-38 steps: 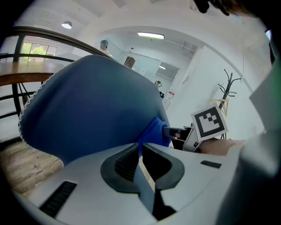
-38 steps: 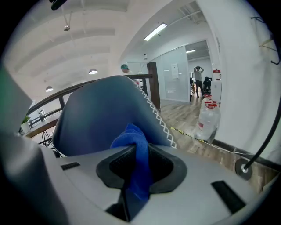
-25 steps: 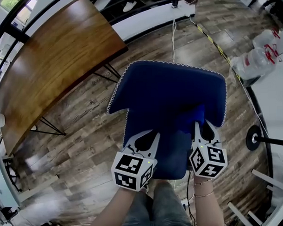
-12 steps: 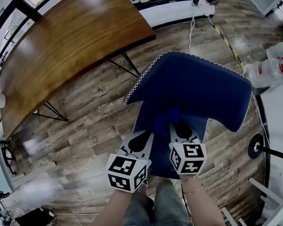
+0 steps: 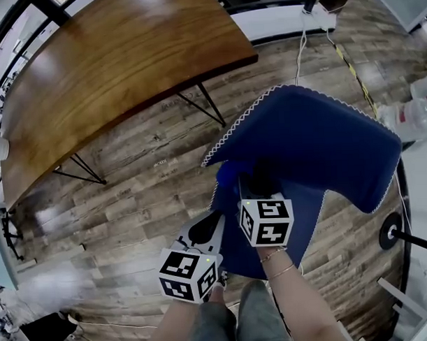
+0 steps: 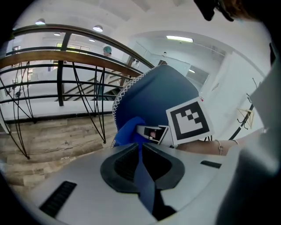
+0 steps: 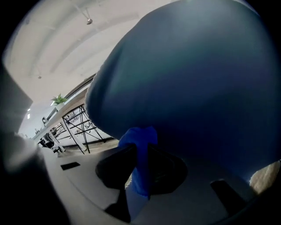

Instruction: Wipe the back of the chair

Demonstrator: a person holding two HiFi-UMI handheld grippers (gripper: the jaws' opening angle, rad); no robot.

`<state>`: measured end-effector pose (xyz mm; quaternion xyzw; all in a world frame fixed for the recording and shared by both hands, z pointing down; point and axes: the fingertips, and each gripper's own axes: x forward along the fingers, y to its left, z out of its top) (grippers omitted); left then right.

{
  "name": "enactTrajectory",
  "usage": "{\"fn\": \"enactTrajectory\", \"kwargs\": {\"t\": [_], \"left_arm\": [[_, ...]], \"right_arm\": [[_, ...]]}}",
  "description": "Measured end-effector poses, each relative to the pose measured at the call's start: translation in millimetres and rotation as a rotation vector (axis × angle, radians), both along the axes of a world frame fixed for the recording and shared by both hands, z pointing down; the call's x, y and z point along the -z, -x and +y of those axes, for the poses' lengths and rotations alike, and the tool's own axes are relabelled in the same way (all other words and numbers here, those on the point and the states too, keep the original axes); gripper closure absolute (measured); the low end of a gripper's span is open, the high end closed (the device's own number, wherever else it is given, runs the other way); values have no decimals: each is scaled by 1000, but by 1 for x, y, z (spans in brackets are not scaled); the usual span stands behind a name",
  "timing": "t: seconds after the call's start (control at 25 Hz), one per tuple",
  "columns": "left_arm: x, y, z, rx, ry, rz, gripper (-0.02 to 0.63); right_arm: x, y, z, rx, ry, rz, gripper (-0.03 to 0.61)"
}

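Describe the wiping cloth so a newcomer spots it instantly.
Find the navy chair with white-stitched edging on the wood floor. At its near-left edge the right gripper clamps the cloth: bunched, a brighter royal blue than the chair's navy.

One blue chair sits at the middle right of the frame, and one blue cloth just left of centre. There are two tongs, the left tongs and the right tongs, and one wooden bench at upper left.
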<state>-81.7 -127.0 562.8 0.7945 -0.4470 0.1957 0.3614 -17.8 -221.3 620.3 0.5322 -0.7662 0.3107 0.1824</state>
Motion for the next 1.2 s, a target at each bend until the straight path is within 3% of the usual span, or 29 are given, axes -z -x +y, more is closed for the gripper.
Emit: {"fn": "enactTrajectory", "kwargs": {"t": [0.24, 0.6, 0.84, 1.2], "left_arm": [[-7, -4, -9, -8, -54, 4, 577], [-19, -31, -11, -57, -32, -2, 577], [-26, -62, -12, -121, -22, 5, 577], [-28, -120, -9, -243, -27, 25, 577]], "right_arm": [[-4, -2, -5, -9, 2, -7, 497], [-13, -29, 2, 2, 1, 59, 497], [-16, -68, 8, -37, 3, 104, 497], [-27, -147, 37, -181, 41, 132, 497]]}}
